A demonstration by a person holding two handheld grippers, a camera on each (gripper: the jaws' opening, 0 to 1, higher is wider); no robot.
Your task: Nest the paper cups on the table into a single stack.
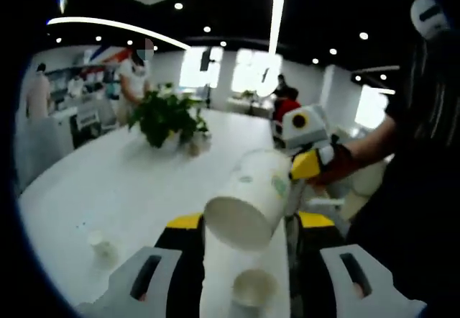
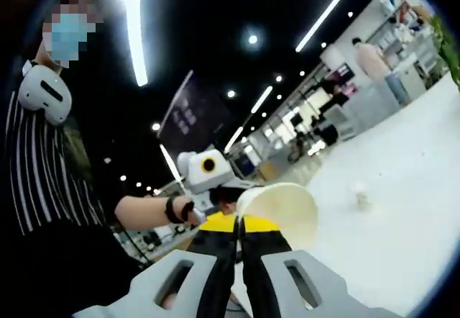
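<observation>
Two-handed cup nesting at a white surface point(image 1: 129, 181). In the left gripper view, the right tongs point(image 1: 305, 165) carry a white paper cup point(image 1: 251, 199) tilted on its side in the air, its open mouth turned toward the camera and downward, above a second paper cup point(image 1: 253, 287) that stands upright between the left tongs point(image 1: 248, 275); the left jaws stand apart on either side of that cup, and whether they touch its wall cannot be told. A third, small paper cup point(image 1: 103, 246) stands alone on the surface to the left, well apart from the other two, and a potted plant point(image 1: 167, 119) sits farther back. In the right gripper view, the right tongs point(image 2: 239, 260) are closed together on the rim of the carried paper cup point(image 2: 284, 210), one jaw evidently inside the mouth and one outside. Such cups are judged very light, thin-walled and easily crushed or ovalised, with a smooth, somewhat slippery skin; the rolled rim is the stiffest part and the sensible place to pinch, gently. The standing cup will likely skid or tip unless braced low on its wall while the other is lowered into it.
</observation>
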